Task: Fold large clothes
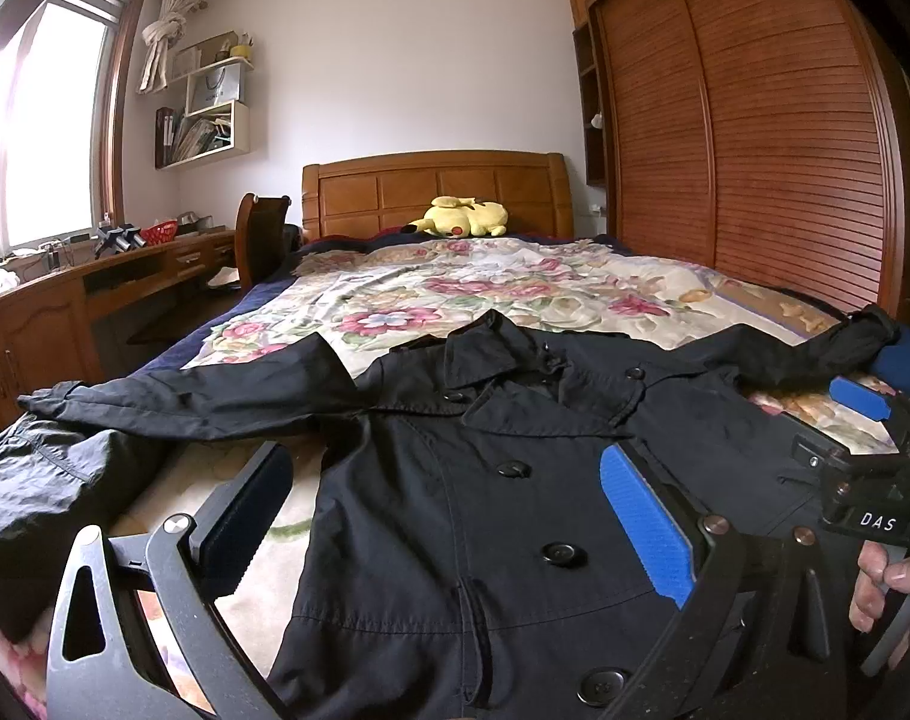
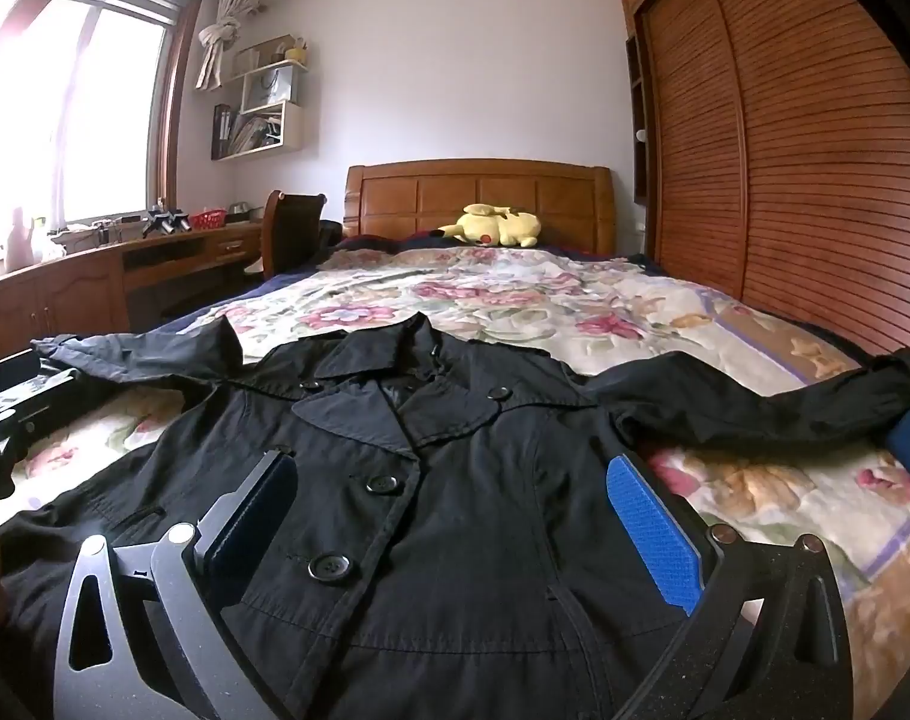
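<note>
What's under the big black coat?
The black coat lies spread flat on the flowery bedspread, which shows all around it and beneath both sleeves. Whatever sits directly under the coat's body is covered, so nothing more can be told.

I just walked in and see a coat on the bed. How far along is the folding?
Done: the black coat is laid out flat and buttoned on the flowered bedspread, sleeves spread to both sides. In hand: nothing; the left gripper and right gripper hover over it, both open and empty. Left: every fold, since no sleeve or side is turned in.
</note>
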`<state>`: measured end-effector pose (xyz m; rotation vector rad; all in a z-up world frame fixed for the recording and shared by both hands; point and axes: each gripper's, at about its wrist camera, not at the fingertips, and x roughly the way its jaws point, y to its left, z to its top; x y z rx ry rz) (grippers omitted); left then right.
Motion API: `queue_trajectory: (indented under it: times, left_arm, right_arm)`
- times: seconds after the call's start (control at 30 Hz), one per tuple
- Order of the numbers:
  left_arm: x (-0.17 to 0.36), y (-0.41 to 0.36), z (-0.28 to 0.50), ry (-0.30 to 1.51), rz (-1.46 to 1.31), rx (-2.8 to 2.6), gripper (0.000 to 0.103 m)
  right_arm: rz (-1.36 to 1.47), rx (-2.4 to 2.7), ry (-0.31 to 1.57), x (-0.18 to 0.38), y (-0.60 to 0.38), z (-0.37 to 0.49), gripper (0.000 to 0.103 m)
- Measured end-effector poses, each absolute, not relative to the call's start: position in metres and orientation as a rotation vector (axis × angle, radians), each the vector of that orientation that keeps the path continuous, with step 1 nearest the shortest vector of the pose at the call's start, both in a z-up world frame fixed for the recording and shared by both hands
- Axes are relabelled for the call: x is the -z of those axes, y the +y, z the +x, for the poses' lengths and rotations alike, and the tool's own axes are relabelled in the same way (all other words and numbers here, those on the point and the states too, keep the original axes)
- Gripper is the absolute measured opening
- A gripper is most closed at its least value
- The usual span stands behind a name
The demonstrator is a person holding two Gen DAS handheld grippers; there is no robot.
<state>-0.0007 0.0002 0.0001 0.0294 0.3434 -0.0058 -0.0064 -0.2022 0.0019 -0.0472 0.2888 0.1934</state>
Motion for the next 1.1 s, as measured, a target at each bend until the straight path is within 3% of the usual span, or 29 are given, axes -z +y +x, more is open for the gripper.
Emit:
queue_trajectory:
  times: [1.1]
  left_arm:
    - [-0.0033, 0.0037, -0.0028, 0.344, 0.034, 0.007, 0.103]
  right_arm:
    - [-0.043, -0.194, 0.284, -0.0014, -0.203, -0.0071, 0.103]
